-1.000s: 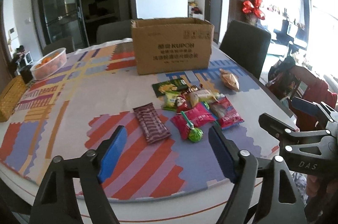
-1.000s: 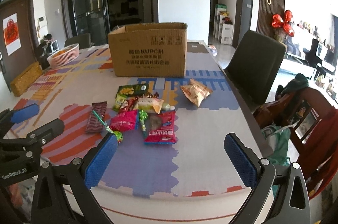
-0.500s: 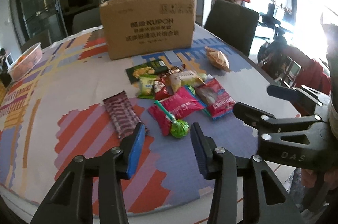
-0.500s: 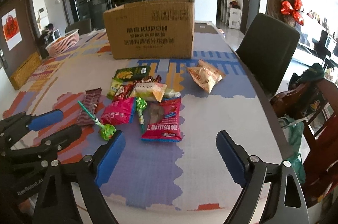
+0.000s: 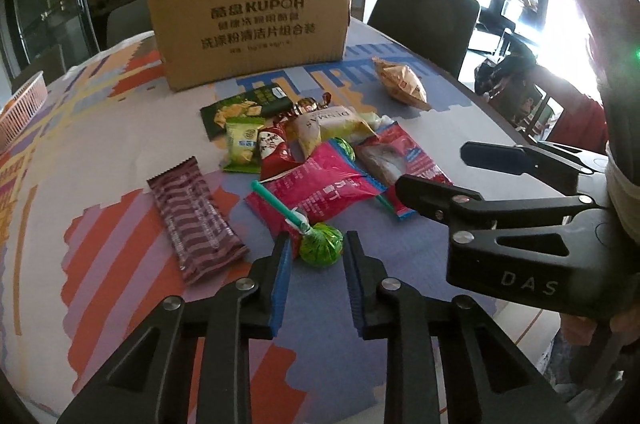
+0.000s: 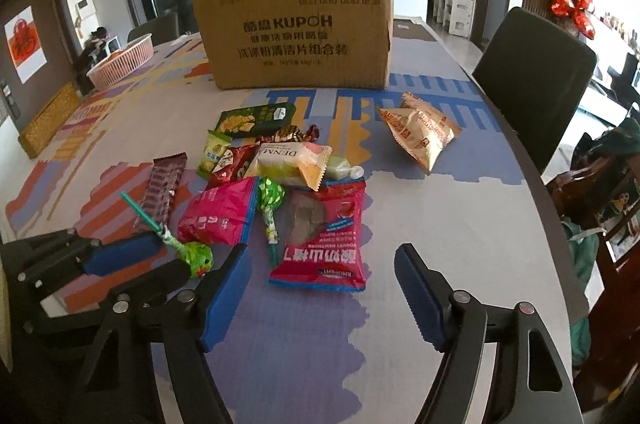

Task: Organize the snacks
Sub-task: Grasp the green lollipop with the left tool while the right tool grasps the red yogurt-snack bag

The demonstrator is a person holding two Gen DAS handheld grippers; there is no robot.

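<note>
A pile of snack packets lies on the patterned table in front of an open cardboard box. My left gripper is narrowly open, its blue pads on either side of a green-wrapped lollipop without visibly touching it. A brown striped bar lies to its left, a pink packet just beyond. My right gripper is wide open and empty, low over the table before a red packet. A second green lollipop lies beside that packet.
An orange snack bag lies apart at the right, near a dark chair. A pink basket and a woven box stand at the table's far left. The table edge curves close on the right.
My left gripper has moved forward and down to the green lollipop and narrowed around it. My right gripper has moved forward toward the red packet, still wide open.
</note>
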